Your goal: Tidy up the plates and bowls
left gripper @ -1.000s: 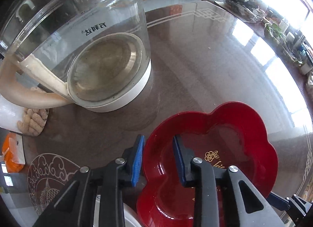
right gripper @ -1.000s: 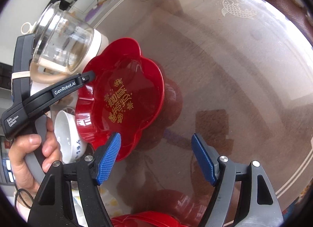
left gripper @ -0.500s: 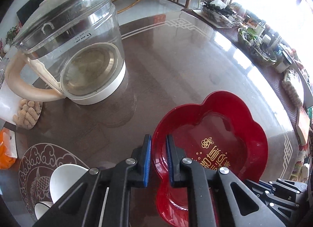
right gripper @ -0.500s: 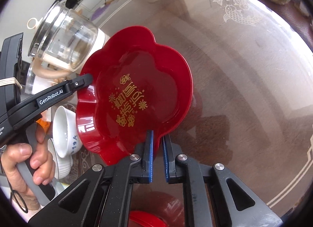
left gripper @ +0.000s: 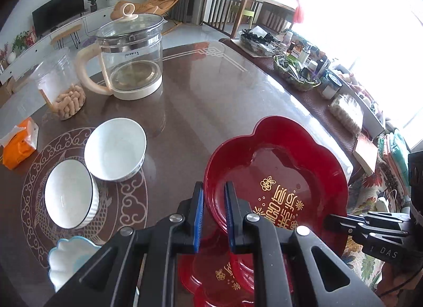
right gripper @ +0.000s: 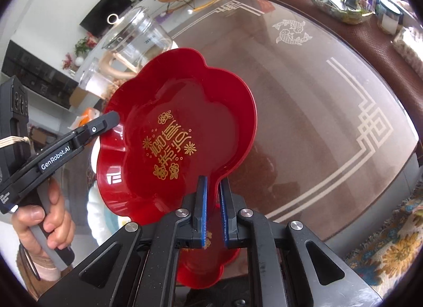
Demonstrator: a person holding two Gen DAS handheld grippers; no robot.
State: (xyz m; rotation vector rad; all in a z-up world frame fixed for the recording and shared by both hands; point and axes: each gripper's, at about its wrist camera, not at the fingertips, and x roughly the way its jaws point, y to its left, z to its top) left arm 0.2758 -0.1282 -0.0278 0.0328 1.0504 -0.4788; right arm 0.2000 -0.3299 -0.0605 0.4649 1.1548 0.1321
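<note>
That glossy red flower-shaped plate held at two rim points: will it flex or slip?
The glossy red flower-shaped plate probably stays stiff: it keeps its shape between the left gripper and right gripper. Its shiny surface looks slippery, so thin rim grips may creep. It seems light, likely plastic.

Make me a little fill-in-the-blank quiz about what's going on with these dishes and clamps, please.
1. Both the left gripper and the right gripper are clamped on the rim of the same ____ flower-shaped plate.
2. A second red plate lies ____ the held one.
3. On the table, ____ round white bowls sit side by side.
4. The glass kettle has its lid ____.

Missing words: red; beneath; two; on
</note>
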